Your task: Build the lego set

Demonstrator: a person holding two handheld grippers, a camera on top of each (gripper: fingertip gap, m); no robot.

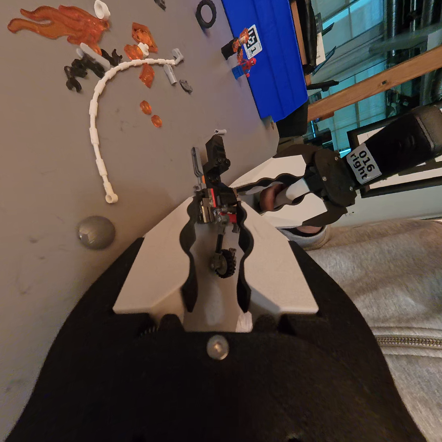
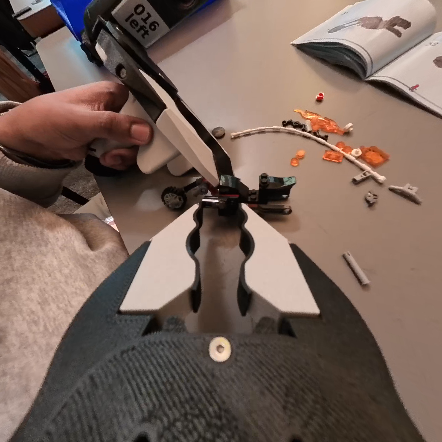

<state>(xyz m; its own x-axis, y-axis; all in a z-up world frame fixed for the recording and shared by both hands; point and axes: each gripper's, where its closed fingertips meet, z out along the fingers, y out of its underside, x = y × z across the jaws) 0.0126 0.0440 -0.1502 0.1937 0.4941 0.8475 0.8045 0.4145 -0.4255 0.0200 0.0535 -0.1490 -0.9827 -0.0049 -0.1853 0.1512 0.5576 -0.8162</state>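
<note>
1. Lego model (image 2: 229, 196): a partly built black motorcycle-like assembly with red and grey parts, held just above the grey bench (image 2: 275, 83) near its front edge. In the right wrist view its small spoked wheel (image 2: 174, 198) points left and its black rear shell (image 2: 277, 187) points right. The middle is partly covered by both sets of fingertips.
2. Left gripper (image 1: 216, 210): closed on the model's mid-section, tips pinching from either side; in its own view the wheel (image 1: 223, 262) hangs back between the fingers. A person's hand (image 2: 79, 129) holds its handle in the right wrist view.
3. Right gripper (image 2: 221, 210): fingertips at the model's underside, jaws narrow. Whether they actually clamp it I cannot tell, because the contact is hidden behind the tips.
4. Loose parts, left to right in the right wrist view: a grey round dome (image 2: 218, 131); a long white chain (image 2: 303, 137); small round orange studs (image 2: 297, 157); black links (image 2: 293, 124); a transparent orange flame (image 2: 318, 120), blurred; a red stud (image 2: 319, 96); flat orange plates (image 2: 373, 155); a grey pin (image 2: 356, 269); small grey pieces (image 2: 405, 192), shapes hard to make out.
5. Instruction booklet (image 2: 373, 40): open at the far right, cut off by the frame.
6. Blue bin (image 1: 270, 55): seen in the left wrist view past the bench edge, with small figures (image 1: 242, 55) beside it. A black tyre (image 1: 206, 13) lies nearby, partly cropped.
</note>
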